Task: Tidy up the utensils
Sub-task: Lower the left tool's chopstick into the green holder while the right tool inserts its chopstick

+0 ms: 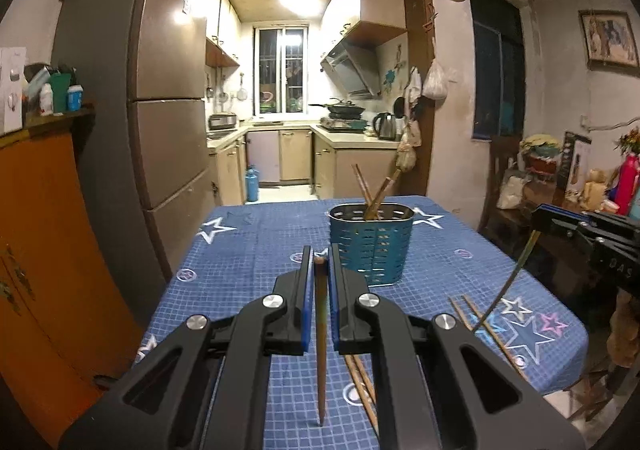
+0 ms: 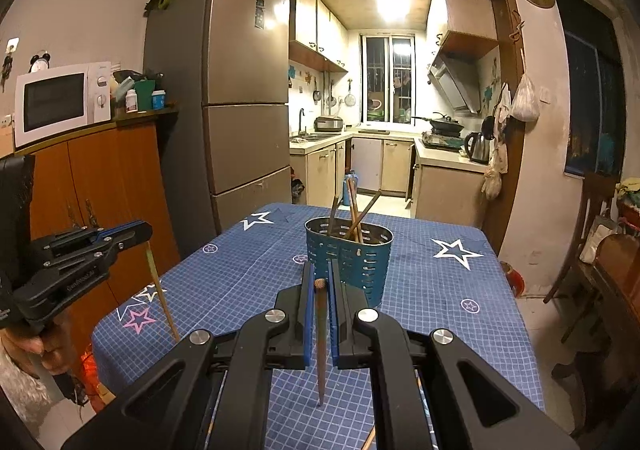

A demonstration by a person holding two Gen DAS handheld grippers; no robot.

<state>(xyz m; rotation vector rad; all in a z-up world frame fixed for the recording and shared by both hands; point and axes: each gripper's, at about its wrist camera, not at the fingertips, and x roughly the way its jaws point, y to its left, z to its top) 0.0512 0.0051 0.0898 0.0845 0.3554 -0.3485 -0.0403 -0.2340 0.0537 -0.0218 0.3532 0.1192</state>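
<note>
Two grippers, left (image 1: 320, 262) and right (image 2: 320, 282), each pinch one chopstick (image 1: 320, 338) (image 2: 320, 342) as I hold them above the blue-clothed table (image 1: 248, 270), near the teal holder (image 1: 372, 244).

Home dining nook beside kitchen: fridge (image 2: 244, 90), microwave (image 2: 60, 100), range hood (image 2: 456, 84), tablecloth-covered table (image 2: 440, 290).

A holder (image 1: 371, 244) stands on the desk (image 1: 248, 250) with chopsticks (image 1: 370, 190) in it; loose chopsticks (image 1: 486, 326) lie nearer, to its right.
</note>
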